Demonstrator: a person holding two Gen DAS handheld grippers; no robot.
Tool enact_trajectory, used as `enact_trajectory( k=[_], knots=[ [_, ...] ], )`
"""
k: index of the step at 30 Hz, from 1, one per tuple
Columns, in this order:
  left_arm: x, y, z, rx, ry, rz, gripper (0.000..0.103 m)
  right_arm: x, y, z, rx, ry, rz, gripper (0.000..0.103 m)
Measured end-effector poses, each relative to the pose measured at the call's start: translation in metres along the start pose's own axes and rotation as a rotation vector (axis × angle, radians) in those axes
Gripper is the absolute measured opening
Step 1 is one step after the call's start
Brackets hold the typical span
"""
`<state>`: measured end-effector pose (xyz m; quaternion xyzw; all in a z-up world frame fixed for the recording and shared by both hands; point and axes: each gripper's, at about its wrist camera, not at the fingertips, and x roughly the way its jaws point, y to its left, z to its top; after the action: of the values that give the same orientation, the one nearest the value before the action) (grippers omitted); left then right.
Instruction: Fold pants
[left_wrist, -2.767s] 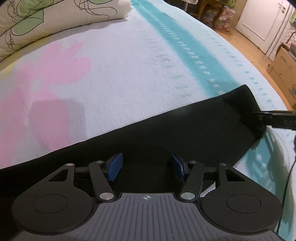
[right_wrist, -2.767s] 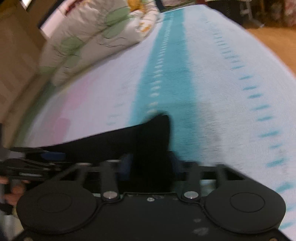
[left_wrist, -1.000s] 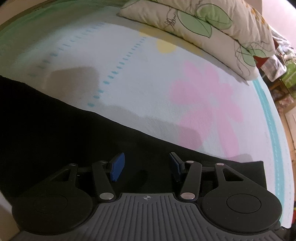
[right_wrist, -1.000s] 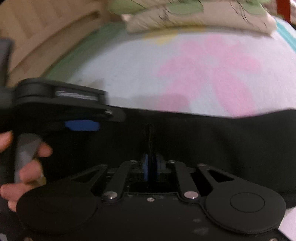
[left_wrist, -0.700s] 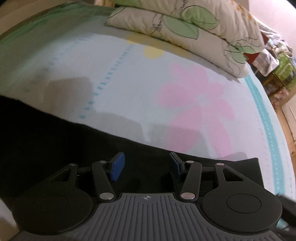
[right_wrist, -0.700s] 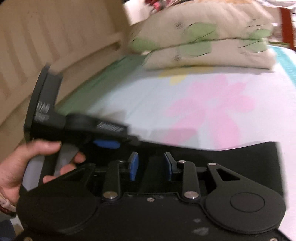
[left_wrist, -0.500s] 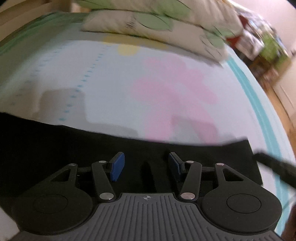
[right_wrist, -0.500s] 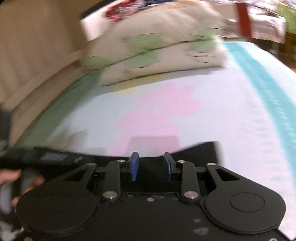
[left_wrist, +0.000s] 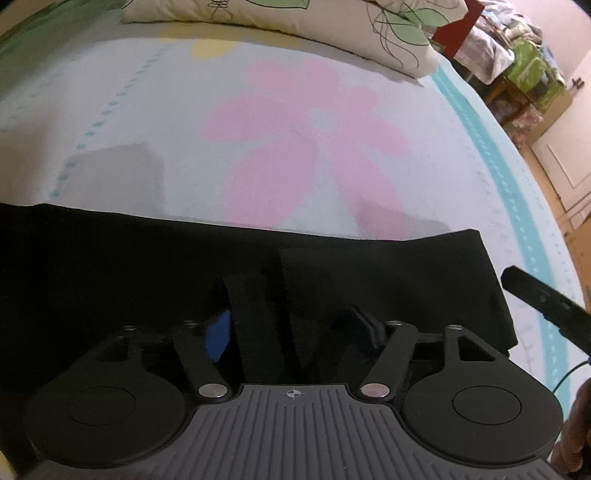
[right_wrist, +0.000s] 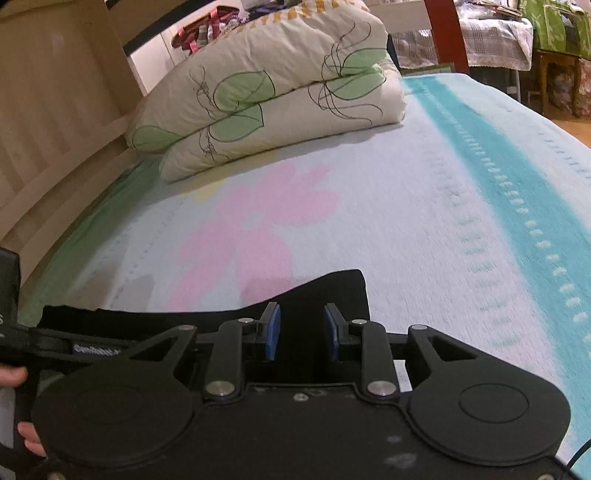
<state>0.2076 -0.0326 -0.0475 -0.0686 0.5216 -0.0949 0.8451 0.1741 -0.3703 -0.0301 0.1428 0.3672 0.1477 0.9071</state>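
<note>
Both grippers, left (left_wrist: 291, 332) and right (right_wrist: 302, 334), hover with jaws apart over black pants (left_wrist: 110, 266) folded into a long band below the bedspread's pink flower (left_wrist: 306, 140), so shorter folds probably remain.

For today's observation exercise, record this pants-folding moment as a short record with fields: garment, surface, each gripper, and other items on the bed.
garment: black pants, lying flat across the bed
surface: bedspread with a pink flower and a teal stripe
left gripper: open, fingers over the pants, a raised fold of fabric between them
right gripper: open, fingers over the pants' end
other items: folded leaf-print duvet near the headboard
</note>
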Motion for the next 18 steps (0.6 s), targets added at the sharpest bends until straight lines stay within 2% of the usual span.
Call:
enact_trajectory(
  k=[2, 6, 7, 8, 10, 12, 16, 18],
  knots=[
    [0.001, -0.005, -0.001, 0.009, -0.009, 0.012, 0.070, 0.000, -0.004, 0.000, 0.015, -0.011, 0.005, 0.028],
    [0.003, -0.013, -0.005, 0.000, -0.009, -0.014, 0.066, -0.002, -0.011, 0.000, 0.049, -0.029, 0.016, 0.029],
    [0.003, -0.014, -0.006, -0.010, -0.012, -0.016, 0.056, -0.004, -0.013, 0.000, 0.057, -0.034, 0.015, 0.029],
    [0.004, -0.015, -0.006, -0.016, -0.015, -0.009, 0.037, -0.003, -0.015, 0.000, 0.065, -0.037, 0.016, 0.029],
    [0.005, -0.015, -0.003, -0.017, -0.024, 0.016, 0.008, -0.003, -0.019, 0.001, 0.082, -0.040, 0.020, 0.029],
    [-0.001, -0.011, -0.002, -0.047, -0.041, -0.038, 0.006, -0.004, -0.021, 0.000, 0.091, -0.045, 0.015, 0.029],
    [-0.031, -0.018, -0.002, 0.021, -0.128, -0.002, 0.006, -0.006, -0.023, 0.001, 0.085, -0.058, 0.003, 0.029],
    [-0.045, -0.013, -0.001, 0.020, -0.144, -0.010, 0.006, -0.007, -0.023, 0.002, 0.082, -0.066, -0.001, 0.029]
  ],
)
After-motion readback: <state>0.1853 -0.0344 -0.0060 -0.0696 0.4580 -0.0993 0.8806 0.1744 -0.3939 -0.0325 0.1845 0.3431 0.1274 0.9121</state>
